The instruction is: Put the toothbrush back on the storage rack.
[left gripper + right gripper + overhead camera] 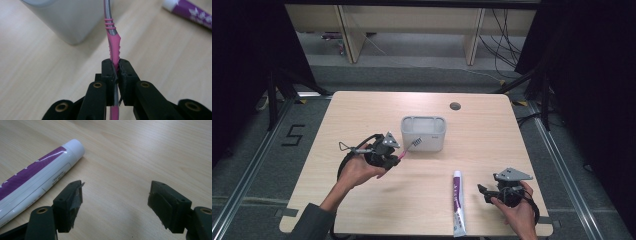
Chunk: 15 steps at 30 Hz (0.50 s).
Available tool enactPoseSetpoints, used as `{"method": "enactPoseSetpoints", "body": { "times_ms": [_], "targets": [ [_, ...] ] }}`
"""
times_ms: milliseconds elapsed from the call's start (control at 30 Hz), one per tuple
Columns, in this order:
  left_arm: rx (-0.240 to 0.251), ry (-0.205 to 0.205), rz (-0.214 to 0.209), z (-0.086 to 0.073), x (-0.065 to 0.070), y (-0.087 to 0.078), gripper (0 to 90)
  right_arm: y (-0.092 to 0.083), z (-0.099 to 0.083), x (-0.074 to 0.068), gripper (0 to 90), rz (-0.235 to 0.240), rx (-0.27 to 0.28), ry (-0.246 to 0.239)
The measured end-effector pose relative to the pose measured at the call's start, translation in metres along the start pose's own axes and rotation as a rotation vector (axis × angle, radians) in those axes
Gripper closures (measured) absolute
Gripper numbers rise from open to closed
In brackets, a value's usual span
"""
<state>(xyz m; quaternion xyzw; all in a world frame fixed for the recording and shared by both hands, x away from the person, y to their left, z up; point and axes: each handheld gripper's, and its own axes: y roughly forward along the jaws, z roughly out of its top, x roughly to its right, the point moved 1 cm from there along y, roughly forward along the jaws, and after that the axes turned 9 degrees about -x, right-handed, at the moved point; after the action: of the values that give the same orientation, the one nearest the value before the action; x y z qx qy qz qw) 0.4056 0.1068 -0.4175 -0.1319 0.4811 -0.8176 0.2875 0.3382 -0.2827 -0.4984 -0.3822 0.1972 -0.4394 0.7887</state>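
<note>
A lab or recording studio is showing here: a light wooden bench (362, 115) is standing alone on grey carpet, with black curtains (242, 75) hanging on both sides. A taped "5" (292, 135) is marking the floor at the left, metal rails (562, 170) are running along the bench's sides, and loose cables (504, 45) are trailing under pale desks (412, 20) at the back.

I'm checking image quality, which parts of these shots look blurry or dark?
High view: dark surroundings, table evenly lit. Left gripper view: jaws and pink toothbrush handle sharp, grey cup and tube soft. Right gripper view: toothpaste tube fairly sharp, the jaws cast soft shadows.
</note>
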Motion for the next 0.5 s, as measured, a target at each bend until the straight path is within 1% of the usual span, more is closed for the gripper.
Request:
{"method": "enactPoseSetpoints", "body": {
  "times_ms": [33,67,100,133,167,200,233,267,300,333,367,400,433,500],
  "targets": [
    [0.0,0.0,0.0,0.0,0.0,0.0,83.0,0.0,0.0,0.0,28.1,0.0,0.0,0.0],
    [0.03,-0.006,0.016,0.0,0.001,-0.001,83.0,0.0,0.0,0.0,28.1,0.0,0.004,-0.002],
    [0.049,-0.009,0.02,0.0,0.001,-0.001,82.9,0.0,0.0,0.0,28.2,-0.001,0.007,0.0],
    [0.098,-0.029,0.03,0.001,0.0,-0.003,83.0,0.0,0.0,0.0,28.1,0.003,0.003,0.006],
    [0.098,-0.029,0.03,0.001,0.0,-0.003,83.0,0.0,0.0,0.0,28.1,0.003,0.003,0.006],
    [0.113,-0.043,0.024,0.001,0.0,-0.003,83.0,0.0,0.0,0.0,28.1,0.002,0.002,0.008],
    [0.125,-0.046,0.01,0.002,-0.001,-0.004,83.0,0.001,0.0,0.0,28.1,0.0,0.002,0.006],
    [0.157,-0.056,0.002,0.003,-0.002,-0.007,83.0,0.0,0.0,0.0,28.1,-0.001,0.004,0.009],
    [0.157,-0.056,0.002,0.003,-0.002,-0.007,82.9,0.0,0.0,0.0,28.1,-0.001,0.004,0.009],
    [0.176,-0.06,0.007,0.003,-0.003,-0.008,82.9,0.0,0.0,0.0,28.1,0.003,0.007,0.013],
    [0.195,-0.072,0.018,0.004,-0.004,-0.009,83.0,0.0,0.0,0.001,28.1,-0.005,0.008,0.0],
    [0.208,-0.081,0.014,0.005,-0.004,-0.01,83.0,0.0,-0.001,-0.002,28.1,0.005,-0.005,0.038],
    [0.232,-0.095,0.024,0.005,-0.005,-0.011,83.0,0.0,-0.001,-0.001,28.2,-0.008,0.007,0.016],
    [0.257,-0.096,0.025,0.006,-0.007,-0.012,82.9,0.0,0.0,0.0,28.2,-0.01,0.013,0.01]
  ]
}}
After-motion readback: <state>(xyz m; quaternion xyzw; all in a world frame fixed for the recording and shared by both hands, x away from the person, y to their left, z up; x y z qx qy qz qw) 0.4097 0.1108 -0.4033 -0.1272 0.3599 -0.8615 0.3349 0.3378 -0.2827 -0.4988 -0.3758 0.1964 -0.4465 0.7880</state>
